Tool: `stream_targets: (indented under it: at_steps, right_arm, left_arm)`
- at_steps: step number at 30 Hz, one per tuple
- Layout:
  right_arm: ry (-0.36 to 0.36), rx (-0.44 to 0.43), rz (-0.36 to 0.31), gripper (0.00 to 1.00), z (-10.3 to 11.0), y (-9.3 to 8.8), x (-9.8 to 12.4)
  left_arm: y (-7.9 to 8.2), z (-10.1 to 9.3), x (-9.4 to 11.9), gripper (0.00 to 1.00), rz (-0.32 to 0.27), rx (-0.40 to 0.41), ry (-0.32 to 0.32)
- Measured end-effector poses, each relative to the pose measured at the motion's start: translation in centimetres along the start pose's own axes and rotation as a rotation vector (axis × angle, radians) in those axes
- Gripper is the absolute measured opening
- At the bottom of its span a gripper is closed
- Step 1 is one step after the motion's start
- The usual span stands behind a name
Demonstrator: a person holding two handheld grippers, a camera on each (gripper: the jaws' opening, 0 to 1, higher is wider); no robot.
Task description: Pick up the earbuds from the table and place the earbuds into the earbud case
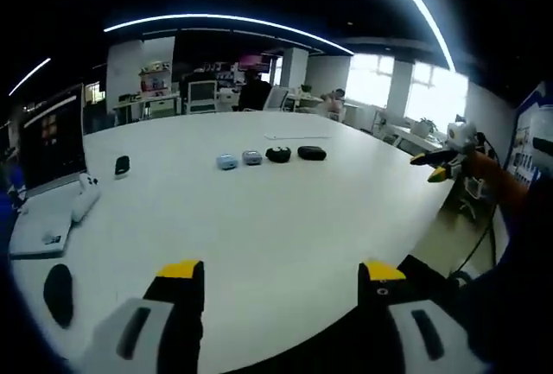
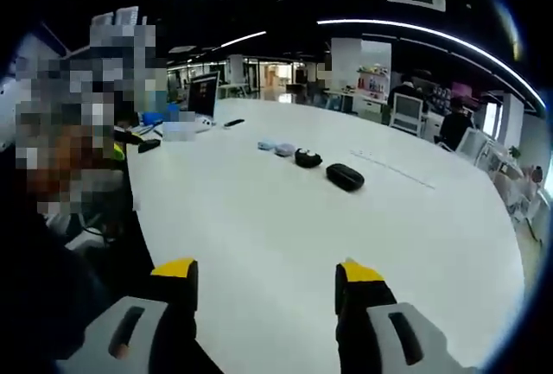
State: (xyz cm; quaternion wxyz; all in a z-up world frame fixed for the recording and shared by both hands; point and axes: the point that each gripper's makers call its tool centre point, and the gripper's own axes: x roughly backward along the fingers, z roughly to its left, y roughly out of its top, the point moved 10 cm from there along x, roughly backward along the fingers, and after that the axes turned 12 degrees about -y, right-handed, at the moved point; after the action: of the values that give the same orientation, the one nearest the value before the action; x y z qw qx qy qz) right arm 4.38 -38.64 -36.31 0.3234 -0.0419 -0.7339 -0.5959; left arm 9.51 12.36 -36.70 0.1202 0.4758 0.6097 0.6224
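Two grippers hanging over the near edge of a big white table, both with jaws spread and nothing between them.

Left gripper (image 1: 281, 281) and right gripper (image 2: 268, 277) have grey jaws with yellow tips; the table (image 1: 285, 218) is smooth and matte. Well out toward the middle sit four small rounded cases in a row: pale blue case (image 1: 226, 162), greyish one (image 1: 251, 157), glossy black round one (image 1: 278, 155), black oval case (image 1: 312, 153). Can't make out any earbuds. Behind, a dim office with curved ceiling lights.
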Motion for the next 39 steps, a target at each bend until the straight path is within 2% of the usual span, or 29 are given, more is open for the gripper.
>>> stream_targets:
  at_steps: [8, 13, 18, 25, 27, 28, 30, 33, 38, 39]
  right_arm:
    - [-0.019, 0.006, -0.028, 0.64, 0.2, 0.6, 2.7]
    - [-0.041, 0.033, 0.008, 0.64, 0.0, 0.6, 4.1]
    - [-0.054, 0.020, -0.006, 0.64, 0.0, 0.6, 4.3]
    - [-0.047, 0.045, -0.074, 0.64, 1.2, -0.3, 3.5]
    - [-0.030, 0.018, -0.134, 0.64, 1.6, -0.4, 3.4]
    - [-0.027, 0.007, -0.152, 0.64, 1.7, -0.4, 3.4]
    - [-0.028, -0.012, -0.179, 0.64, 1.9, -0.7, 3.5]
    - [-0.053, -0.017, -0.203, 0.64, 2.0, -1.3, 3.5]
    - [-0.100, -0.015, -0.206, 0.64, 1.8, -2.0, 4.1]
    - [-0.116, -0.039, -0.221, 0.64, 1.6, -2.0, 4.5]
  left_arm:
    - [0.5, -0.9, 2.0, 0.73, -0.024, 0.014, -0.002]
    - [0.5, -1.0, 2.9, 0.73, -0.004, 0.023, 0.021]
    - [0.1, -0.9, 2.9, 0.73, -0.013, 0.027, 0.027]
    - [-0.1, -1.2, 2.3, 0.78, -0.082, 0.006, 0.007]
    - [-0.2, -1.2, 2.4, 0.78, -0.104, 0.003, 0.012]
    - [-0.2, -1.1, 2.5, 0.77, -0.136, -0.018, 0.027]
    - [-0.2, -1.2, 2.6, 0.77, -0.154, -0.029, 0.041]
    - [-0.4, -1.1, 2.8, 0.77, -0.185, -0.011, 0.041]
    - [-0.9, -1.1, 2.8, 0.77, -0.217, 0.018, 0.035]
    - [-0.9, -1.1, 2.8, 0.77, -0.223, 0.017, 0.038]
